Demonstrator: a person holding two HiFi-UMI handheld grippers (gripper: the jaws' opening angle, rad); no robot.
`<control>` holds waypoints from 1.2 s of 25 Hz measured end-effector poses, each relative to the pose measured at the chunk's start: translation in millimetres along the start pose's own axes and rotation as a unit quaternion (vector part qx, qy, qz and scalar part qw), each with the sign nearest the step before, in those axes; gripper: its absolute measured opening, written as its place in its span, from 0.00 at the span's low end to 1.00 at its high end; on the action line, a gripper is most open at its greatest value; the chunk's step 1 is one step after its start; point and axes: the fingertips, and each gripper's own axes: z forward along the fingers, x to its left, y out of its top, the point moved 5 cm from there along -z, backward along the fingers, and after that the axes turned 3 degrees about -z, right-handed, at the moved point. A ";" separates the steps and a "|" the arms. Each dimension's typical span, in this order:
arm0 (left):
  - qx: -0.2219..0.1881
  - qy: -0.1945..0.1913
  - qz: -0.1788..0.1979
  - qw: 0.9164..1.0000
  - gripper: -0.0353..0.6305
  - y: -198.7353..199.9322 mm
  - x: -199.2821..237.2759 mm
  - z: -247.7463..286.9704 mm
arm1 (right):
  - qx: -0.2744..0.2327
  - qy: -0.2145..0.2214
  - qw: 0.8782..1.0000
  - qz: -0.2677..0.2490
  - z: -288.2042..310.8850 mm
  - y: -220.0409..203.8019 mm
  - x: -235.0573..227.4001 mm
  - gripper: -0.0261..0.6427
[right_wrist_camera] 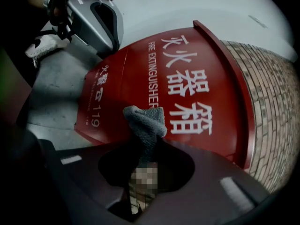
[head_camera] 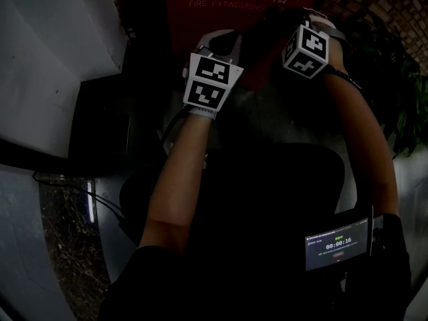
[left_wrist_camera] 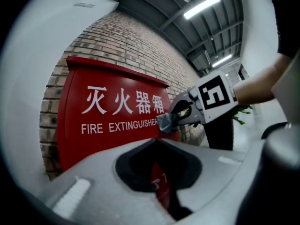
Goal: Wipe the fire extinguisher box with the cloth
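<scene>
The red fire extinguisher box (left_wrist_camera: 108,125) with white lettering stands against a brick wall and fills much of both gripper views (right_wrist_camera: 201,78); in the dark head view it is at the top (head_camera: 200,19). My right gripper (right_wrist_camera: 154,142) is shut on a grey cloth (right_wrist_camera: 145,121), whose bunched end sticks out toward the box front. From the left gripper view, that right gripper (left_wrist_camera: 171,118) holds the cloth (left_wrist_camera: 165,123) at the right end of the lettering. My left gripper (left_wrist_camera: 158,140) is shut on nothing and hangs just left of the right one (head_camera: 221,45).
A brick wall (left_wrist_camera: 122,41) rises behind the box. There is a white wall (head_camera: 47,45) to the left and a green plant (head_camera: 401,92) to the right. Grey floor (right_wrist_camera: 51,93) lies below the box. A small screen (head_camera: 338,243) glows at my lower right.
</scene>
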 end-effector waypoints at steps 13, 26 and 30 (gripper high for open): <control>0.006 0.019 -0.006 1.000 0.06 -5.5 12.6 -7.3 | 0.051 0.009 0.999 -0.003 -2.6 -46.6 9.8 0.15; 0.005 0.075 -0.020 0.997 0.06 -2.9 65.1 -48.8 | -0.090 0.002 0.996 -0.029 -37.2 109.5 4.8 0.15; -0.001 0.105 -0.035 0.994 0.06 -1.4 93.7 -68.8 | -0.121 0.013 0.992 -0.036 -25.5 155.9 13.3 0.15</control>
